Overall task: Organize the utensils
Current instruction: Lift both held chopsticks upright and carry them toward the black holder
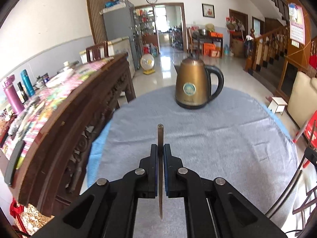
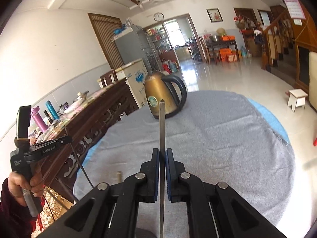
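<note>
Chopstick [image 1: 160, 138] in left claw [image 1: 160, 148], chopstick [image 2: 162, 123] in right claw [image 2: 162, 152]

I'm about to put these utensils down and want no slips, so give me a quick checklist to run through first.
1. Left gripper shut on its metal utensil: ok.
2. Right gripper shut on its own thin utensil: ok.
3. Both utensils held upright, edge-on to the cameras: ok.
4. Kind of utensil in each gripper: cannot tell.
5. Grey cloth bare ahead, with the kettle standing well beyond: ok.
6. Holder or tray for the utensils in view: not ok, none seen.
</note>
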`<state>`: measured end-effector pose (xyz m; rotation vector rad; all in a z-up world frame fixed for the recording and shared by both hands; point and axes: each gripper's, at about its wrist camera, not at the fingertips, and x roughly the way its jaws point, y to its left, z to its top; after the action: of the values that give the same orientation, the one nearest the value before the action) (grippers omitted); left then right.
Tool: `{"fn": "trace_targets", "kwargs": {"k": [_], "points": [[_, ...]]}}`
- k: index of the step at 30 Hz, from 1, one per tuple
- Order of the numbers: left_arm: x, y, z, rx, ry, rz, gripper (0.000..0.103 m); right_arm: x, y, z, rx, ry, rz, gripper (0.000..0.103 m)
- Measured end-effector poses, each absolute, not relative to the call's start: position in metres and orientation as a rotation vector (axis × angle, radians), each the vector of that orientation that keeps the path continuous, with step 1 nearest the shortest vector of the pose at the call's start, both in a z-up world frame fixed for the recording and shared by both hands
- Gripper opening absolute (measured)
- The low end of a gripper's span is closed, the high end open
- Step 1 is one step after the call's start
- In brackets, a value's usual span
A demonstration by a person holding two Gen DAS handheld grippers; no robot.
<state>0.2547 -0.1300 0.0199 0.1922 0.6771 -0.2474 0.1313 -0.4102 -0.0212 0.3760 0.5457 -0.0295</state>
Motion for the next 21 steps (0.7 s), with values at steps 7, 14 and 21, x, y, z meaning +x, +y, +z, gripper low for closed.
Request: {"fn": "trace_targets", "kwargs": {"k": [7,14,21], "points": [[0.217,-0.119,0.046,0.195,0.603,-0.274,0.005,0.113,-0.393,0.004,0.358,0.483,-0.011,0.007],[0.176,-0.118,0.067,0.209,0.546,-0.317,0.005,0.101,-0.380,0.021,0.339,0.436,0.017,0.007],[0.141,-0.125,0.087,0.208,0.480,-0.374,0.005,0.093,-0.368,0.030,0.324,0.412,0.031,0.007]]}}
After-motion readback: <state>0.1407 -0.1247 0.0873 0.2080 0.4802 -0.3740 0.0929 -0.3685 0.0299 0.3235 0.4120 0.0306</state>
